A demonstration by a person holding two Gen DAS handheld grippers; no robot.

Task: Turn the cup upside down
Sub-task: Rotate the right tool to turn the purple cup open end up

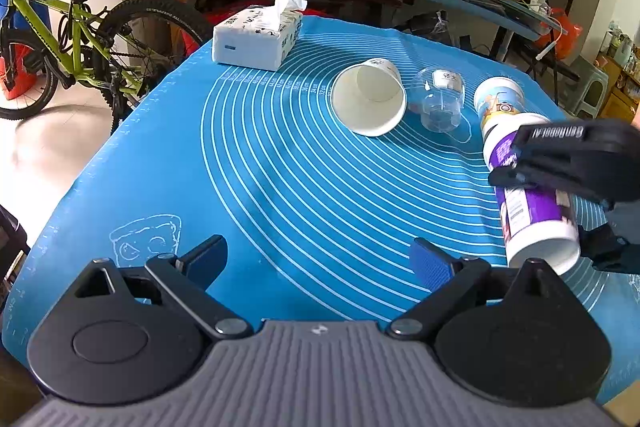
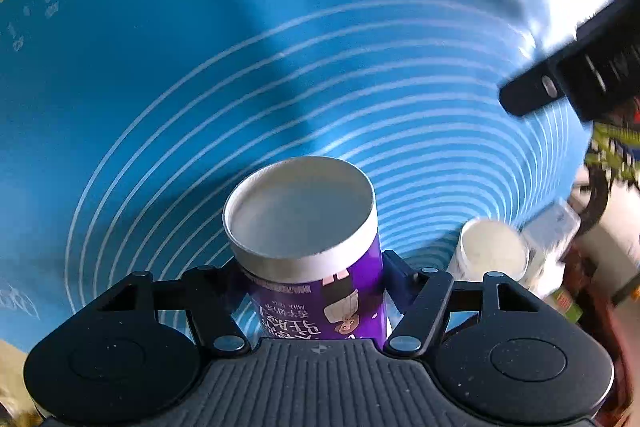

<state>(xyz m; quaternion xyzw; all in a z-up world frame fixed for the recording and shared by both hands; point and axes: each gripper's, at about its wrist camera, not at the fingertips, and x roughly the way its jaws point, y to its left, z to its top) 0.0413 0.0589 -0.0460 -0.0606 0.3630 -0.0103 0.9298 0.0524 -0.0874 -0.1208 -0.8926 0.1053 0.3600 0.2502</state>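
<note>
My right gripper [image 2: 316,291] is shut on a purple and white paper cup [image 2: 308,247] and holds it tilted above the blue mat [image 2: 200,67]; its white flat end faces the right wrist camera. In the left wrist view the same cup [image 1: 528,195] hangs at the right in the black right gripper [image 1: 560,159]. My left gripper [image 1: 320,259] is open and empty, low over the mat's [image 1: 280,187] near side. A white paper cup [image 1: 368,99] lies on its side, mouth toward me.
A clear plastic cup [image 1: 440,99] lies beside the white one, and a blue-printed cup [image 1: 500,99] stands behind the held cup. A tissue pack [image 1: 256,35] sits at the mat's far left. A green bicycle [image 1: 60,39] and cluttered shelves stand beyond the table.
</note>
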